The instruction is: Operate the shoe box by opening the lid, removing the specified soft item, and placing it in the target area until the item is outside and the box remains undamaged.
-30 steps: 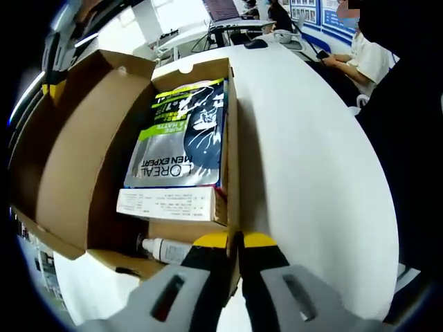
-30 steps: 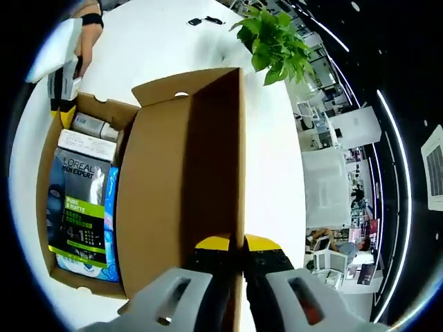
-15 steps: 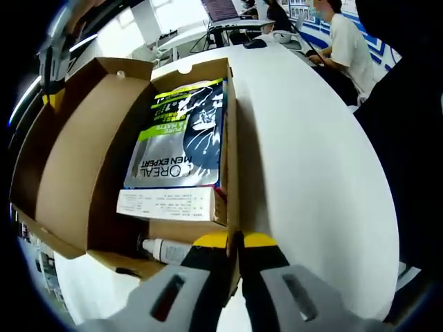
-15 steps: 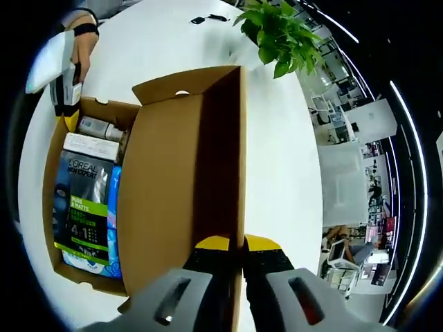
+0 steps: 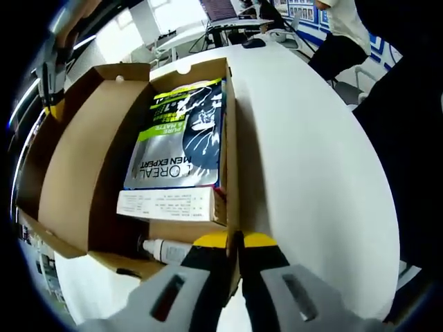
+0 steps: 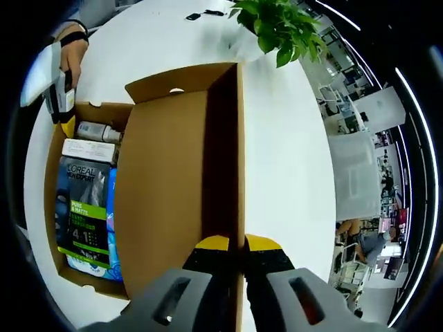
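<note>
The cardboard shoe box [image 5: 230, 138] lies open on a white table, its lid [image 5: 83, 159] folded out to the left. Inside lie a dark L'Oreal pouch [image 5: 183, 131], a white carton [image 5: 166, 204] and a small white bottle [image 5: 166, 249]. My left gripper [image 5: 234, 239] is shut on the box's right wall. In the right gripper view my right gripper [image 6: 237, 242] is shut on the free edge of the lid [image 6: 173, 187]. The pouch [image 6: 83, 214] rests on a blue soft pack [image 6: 112, 221]. The left gripper [image 6: 67, 117] shows at the box's far end, and the right gripper [image 5: 50, 97] at the lid's edge.
The white table [image 5: 311, 173] runs wide to the right of the box. A potted plant [image 6: 277, 28] stands beyond the lid, with small dark items [image 6: 201, 14] past it. Desks, a laptop and a person [image 5: 339, 28] are in the background.
The lid's edge and the right gripper holding it have shifted slightly in the left gripper view. The person in the background has moved. The box contents have not moved.
</note>
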